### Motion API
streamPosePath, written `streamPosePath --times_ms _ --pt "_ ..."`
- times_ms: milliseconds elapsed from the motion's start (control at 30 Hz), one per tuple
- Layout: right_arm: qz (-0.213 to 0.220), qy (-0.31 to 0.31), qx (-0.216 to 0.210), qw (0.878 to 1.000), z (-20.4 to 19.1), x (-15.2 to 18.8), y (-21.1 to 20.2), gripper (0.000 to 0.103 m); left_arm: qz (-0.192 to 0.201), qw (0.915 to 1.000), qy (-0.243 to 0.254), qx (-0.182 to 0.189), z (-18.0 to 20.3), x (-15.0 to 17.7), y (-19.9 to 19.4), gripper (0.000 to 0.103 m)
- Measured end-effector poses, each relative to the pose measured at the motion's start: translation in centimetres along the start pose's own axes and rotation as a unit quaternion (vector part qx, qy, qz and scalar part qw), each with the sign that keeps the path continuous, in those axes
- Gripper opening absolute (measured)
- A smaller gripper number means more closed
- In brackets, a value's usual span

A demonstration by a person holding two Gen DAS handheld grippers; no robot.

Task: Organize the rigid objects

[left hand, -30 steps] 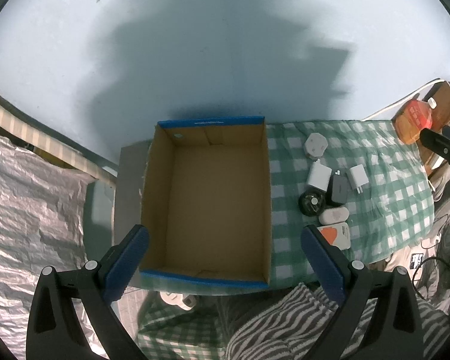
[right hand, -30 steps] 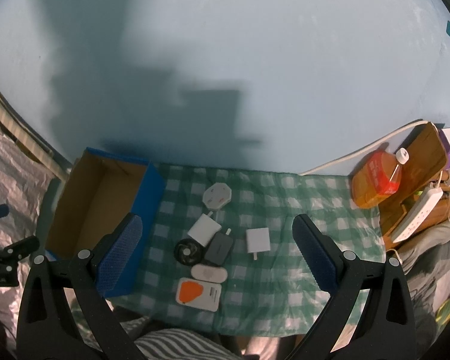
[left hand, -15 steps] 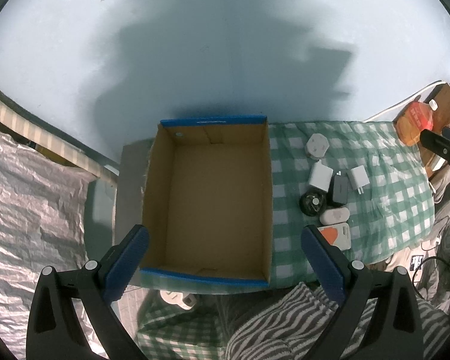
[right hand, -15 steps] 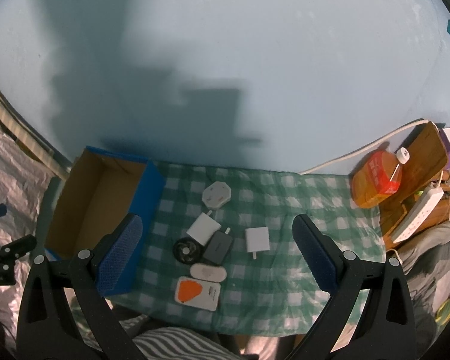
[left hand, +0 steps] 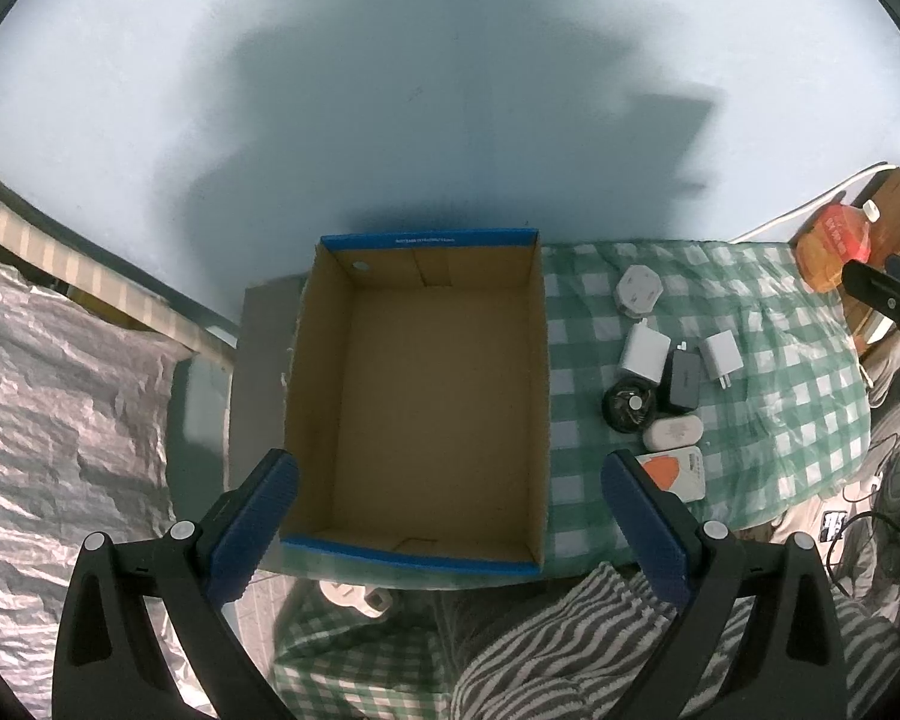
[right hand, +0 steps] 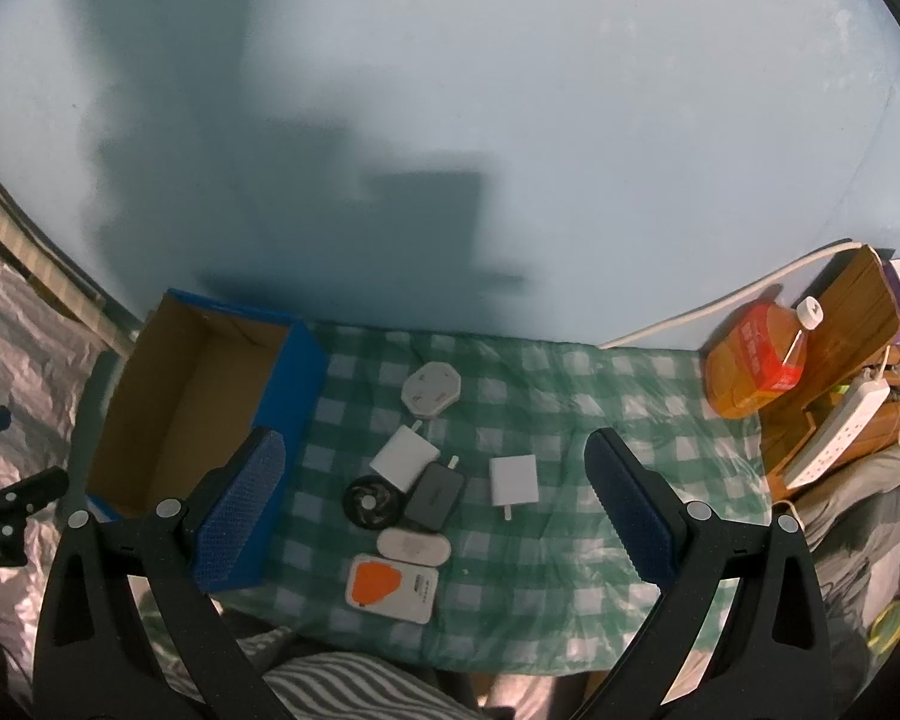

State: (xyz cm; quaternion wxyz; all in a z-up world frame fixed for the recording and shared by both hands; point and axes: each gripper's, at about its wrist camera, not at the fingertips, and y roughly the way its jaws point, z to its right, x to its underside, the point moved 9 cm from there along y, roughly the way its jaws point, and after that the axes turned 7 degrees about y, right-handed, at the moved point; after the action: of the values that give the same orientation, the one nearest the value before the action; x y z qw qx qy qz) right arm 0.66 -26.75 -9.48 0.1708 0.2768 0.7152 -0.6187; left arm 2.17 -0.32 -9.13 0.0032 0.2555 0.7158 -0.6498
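Note:
An empty cardboard box (left hand: 414, 396) with blue rims (right hand: 168, 408) stands at the left end of a green checked cloth (right hand: 600, 468). To its right lie several small chargers and plugs: a round white plug (right hand: 432, 390), a white cube charger (right hand: 404, 455), a black round item (right hand: 370, 501), a dark grey adapter (right hand: 435, 493), a white charger (right hand: 513, 479), a white oval (right hand: 414, 545) and an orange-and-white card (right hand: 392, 589). My left gripper (left hand: 450, 501) hovers open above the box. My right gripper (right hand: 429, 504) hovers open above the chargers, holding nothing.
A blue-grey wall rises behind the table. An orange bottle (right hand: 756, 360), a wooden stand (right hand: 858, 312) and a white power strip (right hand: 840, 432) stand at the right. Crinkled silver foil (left hand: 60, 420) lies left. A striped garment (left hand: 570, 660) is at the near edge.
Both views have drifted slightly, so the box and chargers sit a little lower in frame. Nothing was grasped or moved on the cloth.

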Motion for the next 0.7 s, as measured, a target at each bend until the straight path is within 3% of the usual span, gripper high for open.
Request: streamPosePath --times_ms 333,700 --pt "-0.042 0.002 -0.017 0.999 1.5 0.9 4.2 0.099 -0.033 0.9991 -0.014 -0.022 -4.0 2.3 2.4 0.102" --pt "-0.105 0.005 -0.022 0.994 4.9 2.7 11.4 0.099 -0.108 0.991 -0.054 -0.058 -12.8 5.3 9.8 0.102"
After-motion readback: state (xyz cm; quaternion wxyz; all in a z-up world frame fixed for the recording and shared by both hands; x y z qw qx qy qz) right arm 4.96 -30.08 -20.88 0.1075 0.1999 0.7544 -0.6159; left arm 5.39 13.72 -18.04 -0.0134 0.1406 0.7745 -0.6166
